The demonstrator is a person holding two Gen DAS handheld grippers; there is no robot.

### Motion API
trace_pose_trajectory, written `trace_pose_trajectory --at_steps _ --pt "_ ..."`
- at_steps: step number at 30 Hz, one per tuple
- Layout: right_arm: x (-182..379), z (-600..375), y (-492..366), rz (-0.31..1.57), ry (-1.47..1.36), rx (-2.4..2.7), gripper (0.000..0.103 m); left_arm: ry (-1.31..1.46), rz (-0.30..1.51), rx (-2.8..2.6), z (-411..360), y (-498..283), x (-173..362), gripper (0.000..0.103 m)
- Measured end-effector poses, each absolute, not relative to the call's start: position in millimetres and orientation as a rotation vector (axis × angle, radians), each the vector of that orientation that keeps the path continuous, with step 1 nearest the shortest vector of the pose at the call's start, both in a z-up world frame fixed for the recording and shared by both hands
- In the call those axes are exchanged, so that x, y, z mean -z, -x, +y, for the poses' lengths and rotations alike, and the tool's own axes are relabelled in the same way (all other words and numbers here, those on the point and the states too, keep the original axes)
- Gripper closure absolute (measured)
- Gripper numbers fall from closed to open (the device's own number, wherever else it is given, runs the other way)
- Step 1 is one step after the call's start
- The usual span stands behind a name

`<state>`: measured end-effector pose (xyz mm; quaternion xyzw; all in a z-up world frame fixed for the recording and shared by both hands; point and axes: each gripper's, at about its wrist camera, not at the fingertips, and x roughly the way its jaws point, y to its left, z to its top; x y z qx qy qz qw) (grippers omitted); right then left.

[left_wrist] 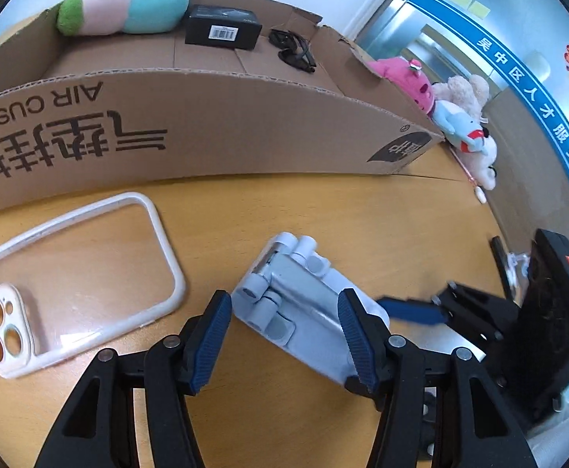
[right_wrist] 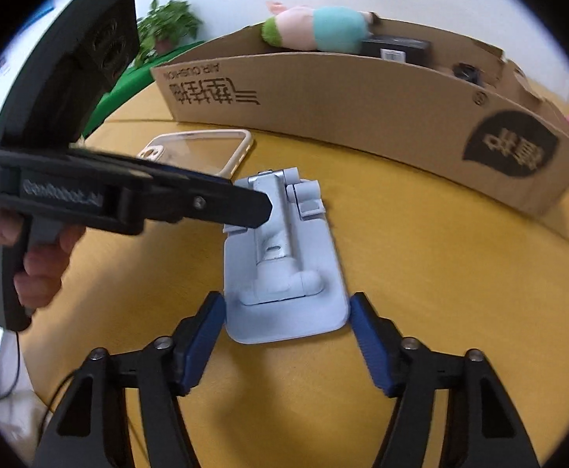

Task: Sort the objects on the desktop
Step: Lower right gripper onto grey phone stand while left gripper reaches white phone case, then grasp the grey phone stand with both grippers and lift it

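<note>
We hold both claws, left (left_wrist: 286, 337) and right (right_wrist: 282, 341), open around the stiff, hinged phone stand (right_wrist: 284, 257); its flat base edges look the safest grip.

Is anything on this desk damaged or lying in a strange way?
The cardboard box has a torn, ragged right-hand rim, and its print reads upside down. The folded phone stand lies flat on its back between both open grippers.

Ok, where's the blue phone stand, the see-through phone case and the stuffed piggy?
blue phone stand (right_wrist: 284, 304), right wrist view, flat base plate.
phone case (left_wrist: 7, 319), left wrist view, camera-hole corner.
stuffed piggy (left_wrist: 155, 4), left wrist view, teal middle.
</note>
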<state>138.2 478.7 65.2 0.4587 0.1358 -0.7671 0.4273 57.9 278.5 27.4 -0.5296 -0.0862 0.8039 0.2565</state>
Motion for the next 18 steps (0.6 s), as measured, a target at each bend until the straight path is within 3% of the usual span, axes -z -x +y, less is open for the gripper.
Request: trace_pose_trajectory --at_steps 3,5,10,11,12,18 --pt "-66 477 -136 0.324 -1.157 1.917 0.044 1.444 -0.275 -2.19 277 -59 -24 0.057" --pt "-68 467 -135 0.39 -1.128 1.924 0.036 1.434 -0.319 -2.192 276 -59 -22 0.059" --pt "-60 444 -139 0.57 -1.054 1.915 0.034 1.403 -0.35 -2.206 278 -64 -19 0.064" --pt "-60 445 -139 0.561 -1.055 1.917 0.034 1.395 -0.356 -2.206 279 -66 -19 0.07" --pt "-59 448 -139 0.555 -1.05 1.92 0.035 1.397 -0.344 -2.218 279 -69 -19 0.089" --pt "-58 456 -139 0.518 -1.058 1.95 0.035 1.393 -0.372 -2.221 278 -72 -16 0.091"
